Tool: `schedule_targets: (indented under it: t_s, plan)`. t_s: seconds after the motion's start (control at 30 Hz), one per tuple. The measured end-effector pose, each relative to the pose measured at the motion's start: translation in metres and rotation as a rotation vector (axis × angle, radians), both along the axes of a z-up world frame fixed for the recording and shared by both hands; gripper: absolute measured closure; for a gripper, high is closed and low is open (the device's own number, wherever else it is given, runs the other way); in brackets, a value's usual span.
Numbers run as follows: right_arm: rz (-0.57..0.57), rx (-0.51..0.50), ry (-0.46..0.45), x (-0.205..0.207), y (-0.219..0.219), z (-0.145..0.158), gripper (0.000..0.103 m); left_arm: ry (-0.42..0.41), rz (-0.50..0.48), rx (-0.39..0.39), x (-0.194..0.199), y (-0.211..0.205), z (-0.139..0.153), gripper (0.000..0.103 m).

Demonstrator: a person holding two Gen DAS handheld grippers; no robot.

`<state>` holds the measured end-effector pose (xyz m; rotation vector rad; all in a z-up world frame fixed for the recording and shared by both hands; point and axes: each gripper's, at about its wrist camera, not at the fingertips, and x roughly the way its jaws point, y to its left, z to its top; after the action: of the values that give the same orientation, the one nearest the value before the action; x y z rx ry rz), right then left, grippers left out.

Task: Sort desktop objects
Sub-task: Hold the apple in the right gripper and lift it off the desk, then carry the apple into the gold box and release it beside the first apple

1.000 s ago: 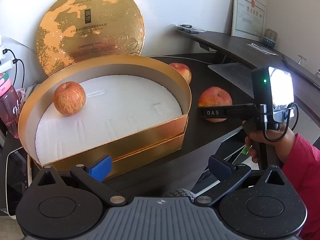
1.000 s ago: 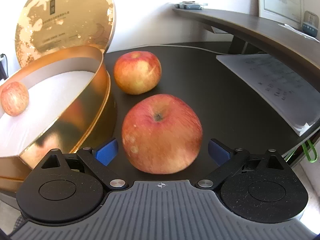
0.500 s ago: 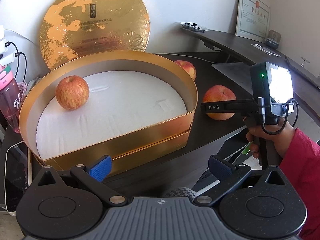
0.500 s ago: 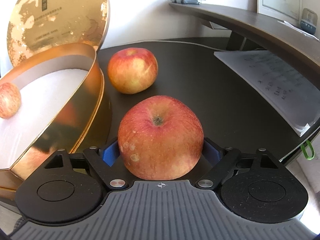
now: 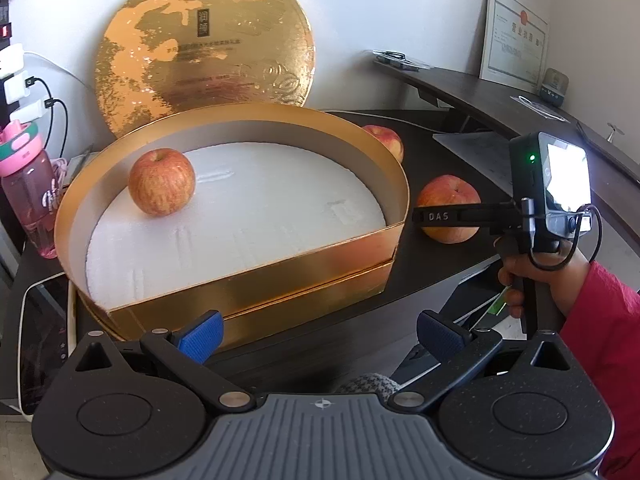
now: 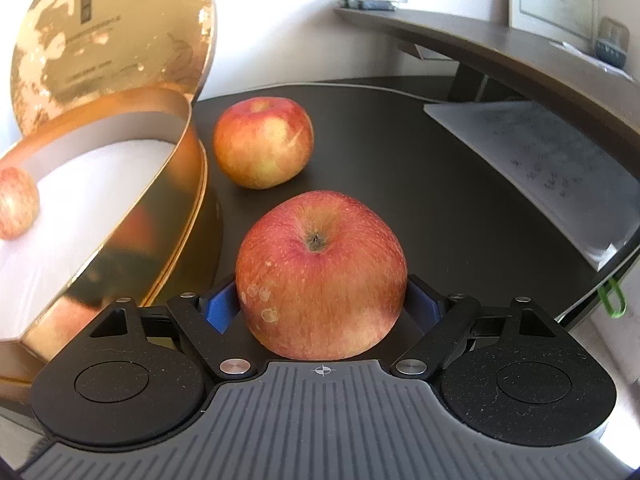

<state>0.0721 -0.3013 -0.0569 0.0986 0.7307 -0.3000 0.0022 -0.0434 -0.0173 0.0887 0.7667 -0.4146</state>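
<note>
An apple (image 6: 320, 276) is clamped between the right gripper's (image 6: 320, 304) pads at lower centre of the frame, while the left gripper (image 5: 320, 330) is held wide, empty, before the gold box (image 5: 248, 280).

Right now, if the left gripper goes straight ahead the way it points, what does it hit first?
Most likely the front wall of the gold box, straight ahead of the open left gripper. Depth is hard to judge, and the box sits slightly left of centre, so the desk edge could come first.

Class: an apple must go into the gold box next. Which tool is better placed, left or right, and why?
Right. The right tool is shut on the near apple beside the gold box; the left tool hangs open, holding nothing.
</note>
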Motion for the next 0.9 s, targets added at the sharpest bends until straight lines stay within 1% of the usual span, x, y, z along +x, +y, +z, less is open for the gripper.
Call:
schedule_targets:
  t_s: [0.3,0.43,0.6,0.7,0.8,0.9]
  plan:
    - [-0.027,0.044,-0.018,-0.006,-0.002,0.015,0.017,-0.002,0.019,-0.024,-0.005,0.018,-0.002,0.0]
    - [-0.002,0.005,-0.087,-0.012,0.012,0.047,0.017,-0.005,0.017,-0.046,-0.005,0.028,-0.003,0.0]
    - [0.07,-0.035,-0.17,-0.007,0.044,0.086,0.017,-0.01,0.03,-0.08,-0.002,0.046,-0.003,0.0]
    - [0.142,-0.043,-0.172,0.009,0.069,0.097,0.017,-0.008,0.048,-0.097,0.0,0.059,-0.005,0.0]
    - [0.209,-0.044,-0.139,0.031,0.095,0.095,0.017,-0.012,0.065,-0.111,0.001,0.073,-0.005,0.0]
    - [0.265,-0.075,-0.11,0.054,0.124,0.082,0.017,-0.019,0.081,-0.121,0.002,0.086,-0.006,0.0]
